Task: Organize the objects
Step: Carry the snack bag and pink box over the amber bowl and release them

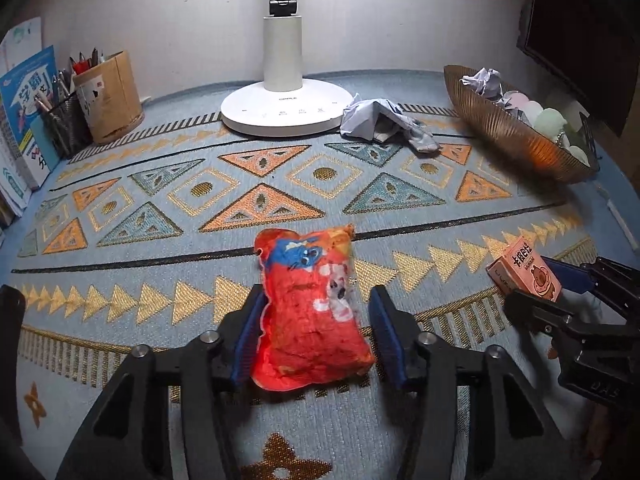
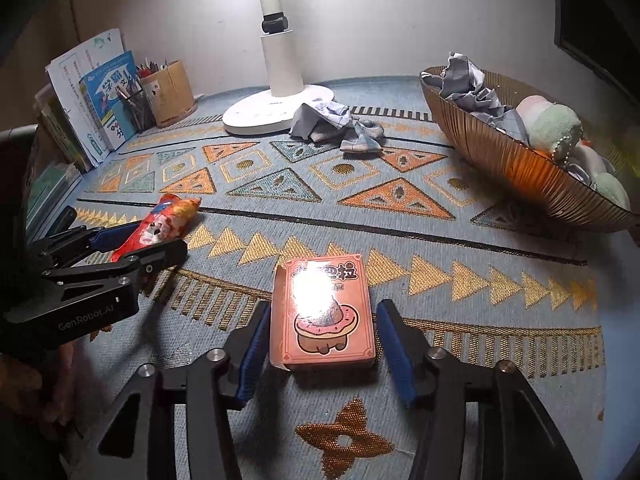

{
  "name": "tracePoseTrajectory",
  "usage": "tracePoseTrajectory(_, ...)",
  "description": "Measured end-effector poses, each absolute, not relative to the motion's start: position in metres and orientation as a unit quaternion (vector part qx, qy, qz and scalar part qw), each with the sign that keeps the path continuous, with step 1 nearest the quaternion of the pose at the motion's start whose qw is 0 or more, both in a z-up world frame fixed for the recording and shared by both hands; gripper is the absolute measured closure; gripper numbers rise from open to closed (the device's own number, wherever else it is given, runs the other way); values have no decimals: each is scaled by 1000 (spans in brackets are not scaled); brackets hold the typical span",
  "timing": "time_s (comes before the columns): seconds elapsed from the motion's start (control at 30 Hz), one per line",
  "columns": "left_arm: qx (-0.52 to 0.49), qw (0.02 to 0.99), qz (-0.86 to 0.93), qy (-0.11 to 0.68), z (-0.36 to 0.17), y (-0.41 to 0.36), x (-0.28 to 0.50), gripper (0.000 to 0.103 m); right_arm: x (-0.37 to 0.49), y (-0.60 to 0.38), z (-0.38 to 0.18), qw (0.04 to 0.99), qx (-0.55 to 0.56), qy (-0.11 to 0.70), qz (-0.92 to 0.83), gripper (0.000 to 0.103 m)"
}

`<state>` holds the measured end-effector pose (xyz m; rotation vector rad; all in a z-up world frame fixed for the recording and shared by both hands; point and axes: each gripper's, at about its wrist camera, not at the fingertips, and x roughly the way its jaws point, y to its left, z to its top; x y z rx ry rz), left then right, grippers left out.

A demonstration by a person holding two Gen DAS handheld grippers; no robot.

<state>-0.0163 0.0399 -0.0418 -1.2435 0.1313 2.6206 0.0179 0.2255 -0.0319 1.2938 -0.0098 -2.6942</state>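
Observation:
A red snack bag [image 1: 308,320] lies on the patterned tablecloth [image 1: 160,240] between the fingers of my left gripper [image 1: 316,292]. The left pad rests against the bag's edge and the right pad stands a little off it, so the gripper is open. A pink card box [image 2: 324,316] with a doughnut drawing lies flat between the fingers of my right gripper [image 2: 324,307], with a sliver of cloth showing at each side; this gripper is open too. The left wrist view shows the right gripper [image 1: 532,284] around the box [image 1: 524,272] at the far right.
A white lamp base [image 1: 280,108] stands at the back centre, with a crumpled grey cloth [image 1: 384,124] beside it. A ribbed brown bowl [image 2: 500,152] at the right holds crumpled paper and soft toys. Pen holders [image 1: 108,96] and books [image 1: 28,112] line the left. A dark screen [image 1: 580,40] hangs back right.

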Motion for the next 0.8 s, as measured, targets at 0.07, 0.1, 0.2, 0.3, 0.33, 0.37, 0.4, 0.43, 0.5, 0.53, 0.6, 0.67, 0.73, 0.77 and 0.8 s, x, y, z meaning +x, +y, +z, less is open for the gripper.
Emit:
tracePoseTrajectory(0.07,-418,121,899,48,-40,41,-15,72,19,226,-31,83,428,-8,-900,63)
tracePoseTrajectory(0.1,-412,125,901,48,-38,41,-13,74,20,227,-31,87,426,-12,-900,64)
tracePoseTrajectory(0.2,-397,136,907,48,-28,46,-10,74,24,234,-27,107,417,-35,-902,64)
tracePoseTrajectory(0.3,-372,172,912,29,-3,64,-8,74,37,254,-12,139,391,-89,-906,64)
tracePoseTrajectory(0.33,-360,184,914,29,8,73,-7,74,40,263,-5,137,384,-104,-907,64)
tracePoseTrajectory(0.37,-348,200,915,26,18,83,-7,74,44,273,4,129,375,-113,-911,64)
tracePoseTrajectory(0.4,-338,219,915,20,29,93,-8,74,48,283,16,120,363,-117,-917,64)
tracePoseTrajectory(0.43,-328,239,914,13,40,104,-11,74,52,295,31,107,346,-119,-925,64)
tracePoseTrajectory(0.5,-315,270,910,6,59,127,-20,74,60,321,65,73,307,-116,-942,64)
tracePoseTrajectory(0.53,-309,281,909,4,68,139,-26,74,62,333,82,51,287,-113,-950,64)
tracePoseTrajectory(0.6,-297,297,907,-4,83,162,-37,74,62,355,110,7,257,-103,-961,63)
tracePoseTrajectory(0.67,-293,314,903,-10,91,184,-51,74,53,373,126,-34,243,-95,-965,63)
tracePoseTrajectory(0.73,-289,318,903,-7,93,205,-65,74,38,389,133,-58,241,-105,-963,63)
tracePoseTrajectory(0.77,-289,321,902,-7,94,213,-72,74,27,397,134,-65,242,-112,-962,63)
tracePoseTrajectory(0.8,-288,324,901,-11,93,221,-80,73,16,403,134,-72,246,-117,-959,63)
